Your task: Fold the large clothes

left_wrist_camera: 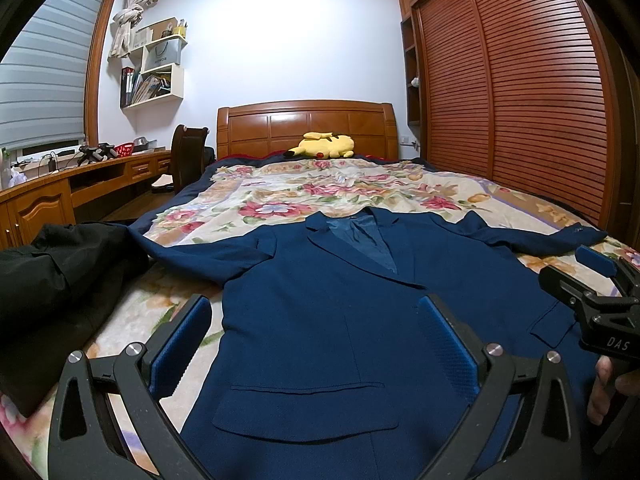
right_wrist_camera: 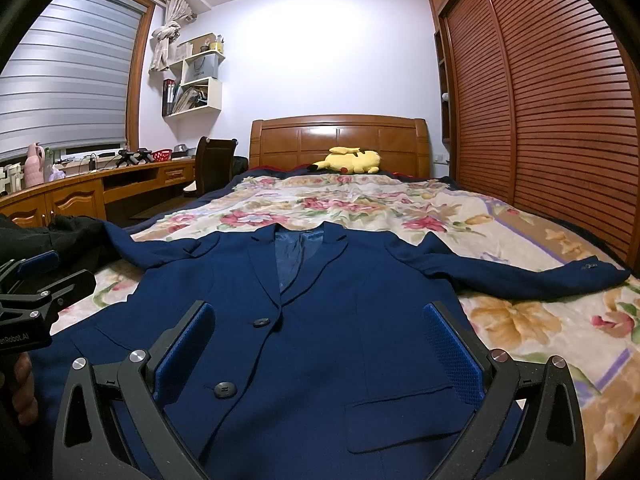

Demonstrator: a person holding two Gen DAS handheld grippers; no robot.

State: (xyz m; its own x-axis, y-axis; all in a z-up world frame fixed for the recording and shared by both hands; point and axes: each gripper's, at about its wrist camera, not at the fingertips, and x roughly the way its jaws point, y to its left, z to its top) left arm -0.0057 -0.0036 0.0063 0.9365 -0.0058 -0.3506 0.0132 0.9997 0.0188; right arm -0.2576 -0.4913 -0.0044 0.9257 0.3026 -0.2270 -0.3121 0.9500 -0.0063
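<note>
A navy blue suit jacket (left_wrist_camera: 320, 320) (right_wrist_camera: 320, 360) lies flat and face up on the floral bedspread (left_wrist_camera: 320, 192) (right_wrist_camera: 520, 320), collar toward the headboard and both sleeves spread out. My left gripper (left_wrist_camera: 316, 344) hovers open over the jacket's left half, above its flap pocket, with nothing between its blue pads. My right gripper (right_wrist_camera: 318, 352) hovers open over the right half, near the two black buttons (right_wrist_camera: 225, 389). Each gripper also shows at the edge of the other's view, with a hand (left_wrist_camera: 600, 392) on it.
A black garment (left_wrist_camera: 52, 292) is heaped on the bed's left edge. A yellow plush toy (left_wrist_camera: 324, 146) rests by the wooden headboard (left_wrist_camera: 304, 128). A slatted wardrobe (left_wrist_camera: 520, 100) lines the right side; a desk (left_wrist_camera: 60, 192) and chair (left_wrist_camera: 188, 156) stand at the left.
</note>
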